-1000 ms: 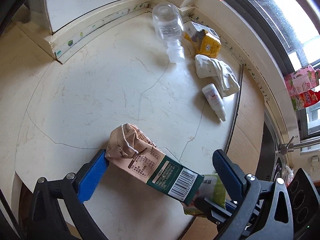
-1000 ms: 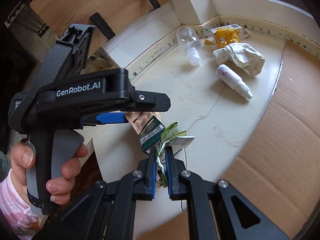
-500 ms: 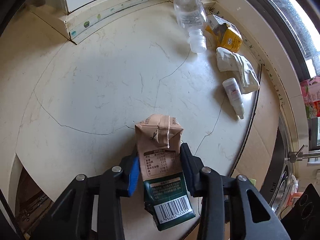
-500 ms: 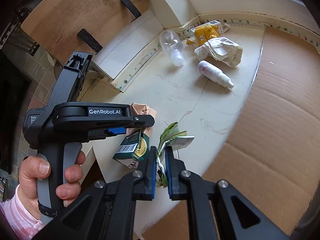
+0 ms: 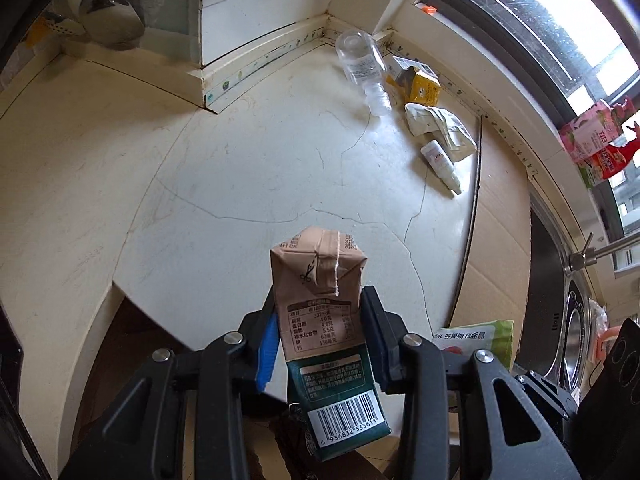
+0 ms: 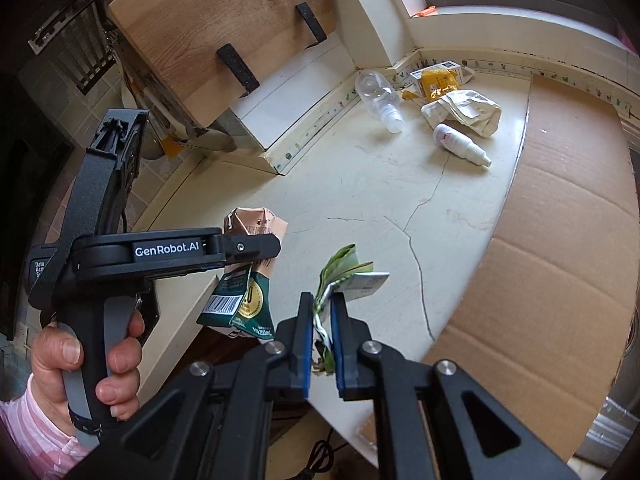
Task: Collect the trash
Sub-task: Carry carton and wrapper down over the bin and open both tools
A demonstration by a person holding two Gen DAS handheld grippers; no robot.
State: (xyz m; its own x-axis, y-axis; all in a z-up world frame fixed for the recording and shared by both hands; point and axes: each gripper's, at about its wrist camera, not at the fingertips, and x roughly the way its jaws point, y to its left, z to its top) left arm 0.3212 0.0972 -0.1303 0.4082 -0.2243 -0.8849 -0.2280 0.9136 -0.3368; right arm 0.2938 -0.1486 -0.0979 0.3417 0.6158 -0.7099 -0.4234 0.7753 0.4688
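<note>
1. The left gripper (image 5: pixel 320 328) is clamping a crumpled drink carton (image 5: pixel 320 292) by its two sides, its jaws having just been closing on it, with the carton between them.
2. The carton is hanging off the worktop (image 5: pixel 248 168), above its near edge, its folded tan top pointing away and its green barcode end toward the camera.
3. In the right wrist view, a hand (image 6: pixel 80 364) in a pink sleeve is gripping the handle of the left gripper (image 6: pixel 256 256), and the carton (image 6: pixel 248 280) is sticking out above and below its finger.
4. The right gripper (image 6: pixel 322 312) is pinching a green and white wrapper (image 6: pixel 348 276), its jaws nearly together, the wrapper's crumpled end fanning out above the pads.
5. That wrapper (image 5: pixel 476 334) is also showing in the left wrist view, just beside the right-hand finger.
6. More trash is lying at the far corner of the worktop: a clear plastic bottle (image 5: pixel 362 68) on its side, a yellow box (image 5: pixel 422 86), a wad of crumpled paper (image 5: pixel 436 128) and a small white bottle (image 5: pixel 440 164).
7. The small white bottle is touching the wad of paper; the clear bottle is lying just beside the yellow box.
8. A sheet of cardboard (image 6: pixel 560 248) is covering the worktop's right side.
</note>
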